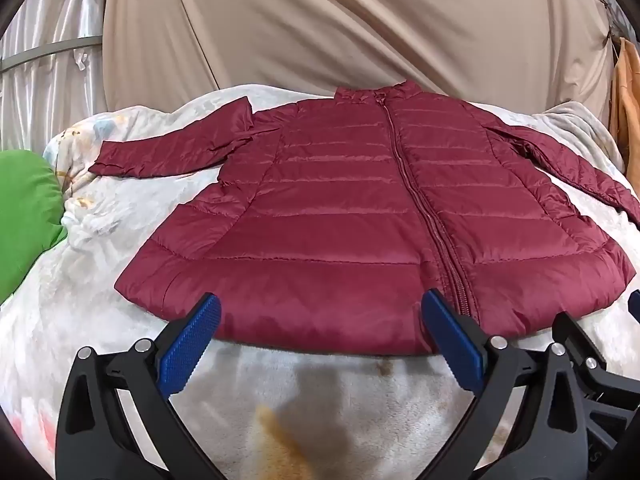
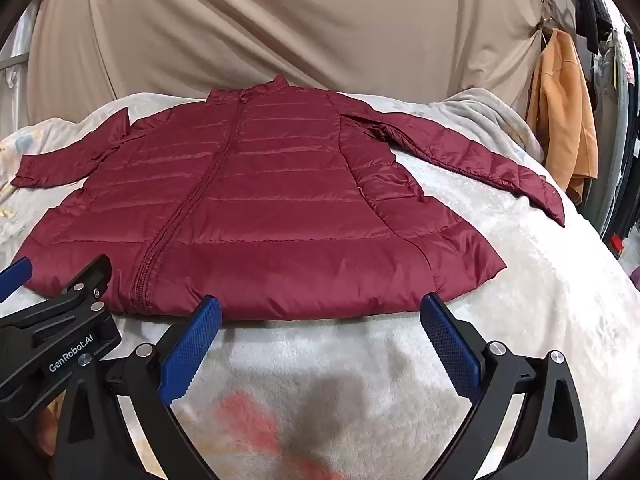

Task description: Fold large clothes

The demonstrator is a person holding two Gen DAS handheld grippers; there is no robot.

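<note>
A dark red quilted jacket [image 1: 340, 216] lies flat and zipped on a white fleece blanket [image 1: 304, 392], collar at the far side, hem toward me. Its sleeves spread out to both sides, and the left sleeve [image 1: 168, 148] is bent at the elbow. My left gripper [image 1: 320, 308] hovers open over the hem left of the zipper, nothing between its blue pads. In the right wrist view the same jacket [image 2: 256, 208] shows, with the right sleeve [image 2: 472, 156] stretched outward. My right gripper [image 2: 320, 308] stands open over the hem's right half. The left gripper's black body [image 2: 60, 320] appears at lower left.
A beige sheet [image 1: 340, 24] hangs behind the bed. A green cushion [image 1: 24, 216] lies at the left edge. An orange garment [image 2: 564, 128] hangs at the right, with dark clothes on a rack beyond it. The blanket [image 2: 520, 320] falls away on the right.
</note>
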